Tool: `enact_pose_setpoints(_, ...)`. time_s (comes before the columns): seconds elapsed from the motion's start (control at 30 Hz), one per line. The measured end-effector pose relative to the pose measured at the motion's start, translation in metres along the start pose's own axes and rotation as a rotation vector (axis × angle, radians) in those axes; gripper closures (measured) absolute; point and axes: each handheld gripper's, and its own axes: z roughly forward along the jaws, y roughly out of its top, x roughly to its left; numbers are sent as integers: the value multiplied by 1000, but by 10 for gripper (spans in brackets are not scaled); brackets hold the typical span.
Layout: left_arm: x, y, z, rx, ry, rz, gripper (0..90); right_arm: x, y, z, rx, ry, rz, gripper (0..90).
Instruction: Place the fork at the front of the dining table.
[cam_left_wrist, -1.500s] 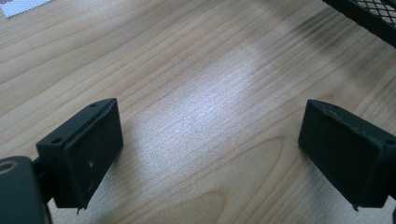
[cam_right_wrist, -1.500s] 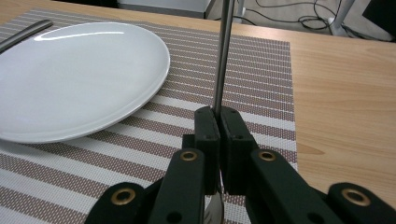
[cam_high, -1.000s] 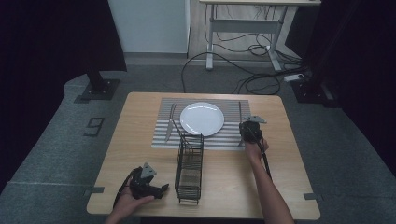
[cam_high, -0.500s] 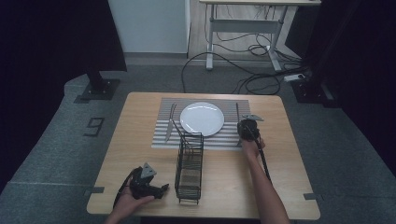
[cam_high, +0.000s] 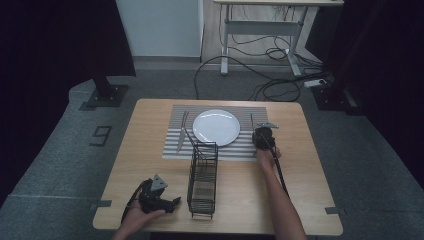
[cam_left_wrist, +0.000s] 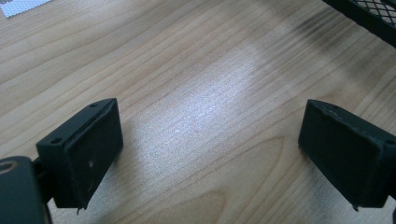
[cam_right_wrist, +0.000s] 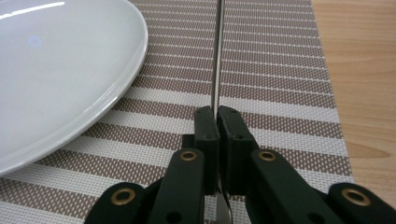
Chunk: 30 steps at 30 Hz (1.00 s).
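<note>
My right gripper (cam_right_wrist: 217, 112) is shut on a thin metal utensil (cam_right_wrist: 217, 56), seen edge-on, that lies on the striped placemat (cam_right_wrist: 280, 70) just right of the white plate (cam_right_wrist: 56, 70). In the high view this gripper (cam_high: 259, 132) sits at the plate's (cam_high: 216, 127) right side, over the mat (cam_high: 250, 146). My left gripper (cam_high: 171, 203) rests at the table's front left, beside a black wire rack (cam_high: 203, 180). Its jaws stand wide open (cam_left_wrist: 210, 154) over bare wood, with nothing between them.
A knife (cam_high: 180, 132) and a second utensil lie on the mat left of the plate. The rack's mesh corner (cam_left_wrist: 369, 14) shows close to my left gripper. The wooden table (cam_high: 300, 170) stands on grey floor, with cables and a desk frame behind.
The right gripper has edged slightly left, toward the plate, still on the utensil. The left gripper has stayed where it was.
</note>
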Motion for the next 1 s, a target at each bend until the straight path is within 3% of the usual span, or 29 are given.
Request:
enact_pose_setpoints(0.23,0,0,0,0,0,0,64,0,-3,7,31,-9,10,870)
enact_pose_setpoints(0.77,0,0,0,0,0,0,64,0,-1,14,15,-14,15,860)
enact_pose_setpoints(0.8,0,0,0,0,0,0,64,-1,-1,14,12,5,16,758)
enact_pose_setpoints(0.93,0,0,0,-1,-1,1,64,-3,1,7,4,11,-9,654)
enact_pose_setpoints(1.0,0,0,0,-1,-1,1,63,-5,2,-1,-14,33,-4,650)
